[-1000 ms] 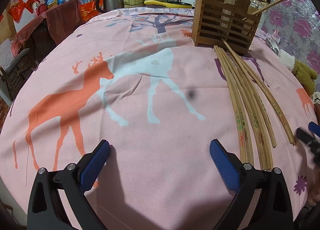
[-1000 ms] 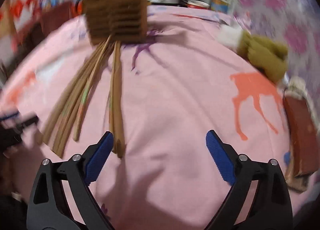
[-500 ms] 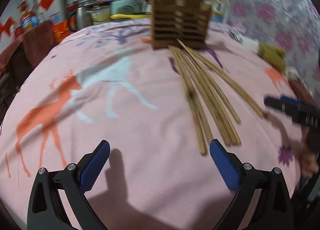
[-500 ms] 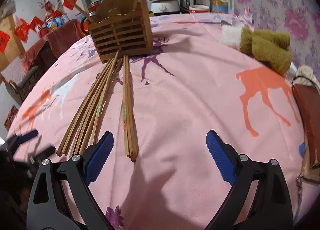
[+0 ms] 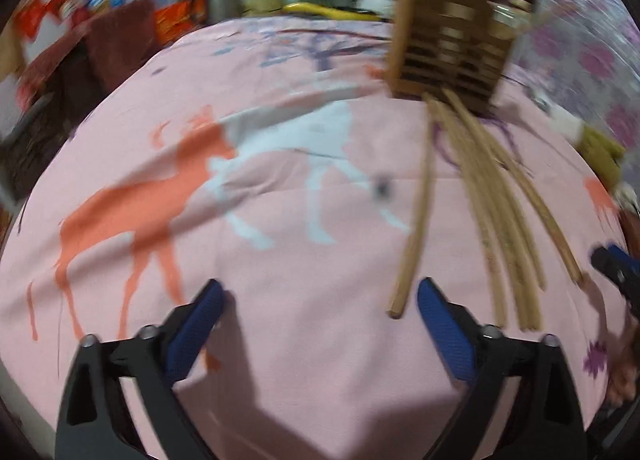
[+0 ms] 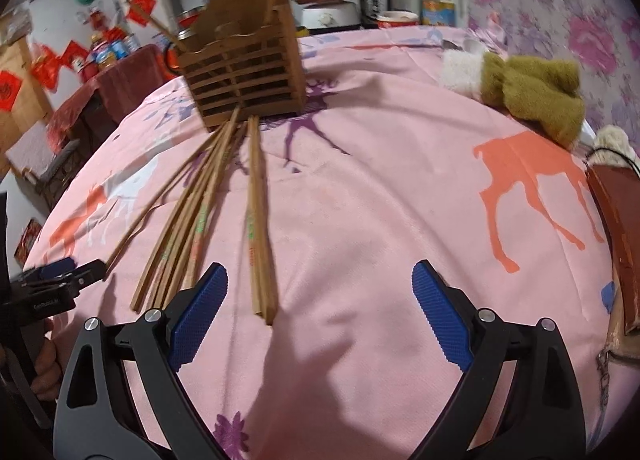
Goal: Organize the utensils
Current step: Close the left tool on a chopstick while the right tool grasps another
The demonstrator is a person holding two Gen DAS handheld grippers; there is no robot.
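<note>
1. Left wrist view, badly blurred: the left gripper point(image 5: 320, 308) hangs over the pink deer-print cloth point(image 5: 280, 340) on the worktop. Its jaws have just been closing a little yet stand wide, with nothing but cloth between them. One stray chopstick point(image 5: 416, 228) lies apart from the rest, its near end just inside the right-hand jaw.
2. Same view: the main bundle of chopsticks point(image 5: 504, 228) fans out from the foot of the wooden holder point(image 5: 448, 56), far ends almost touching it. The right gripper point(image 5: 618, 266) shows at the edge beyond the bundle.
3. Right wrist view, sharper: the right gripper point(image 6: 320, 300) also has its jaws spread, gripping nothing. A pair of chopsticks point(image 6: 258, 220) ends just inside its left-hand jaw; the bundle point(image 6: 188, 220) lies further from it, on the holder's point(image 6: 244, 72) near side. The left gripper point(image 6: 60, 274) sits by the stray stick's tip.
4. Handling, as I judge it: these are light, stiff, thin bamboo sticks, smooth and apt to roll or pivot. I would pinch near the thick end closest to the jaws, squarely across the shaft, one or two at a time.
</note>
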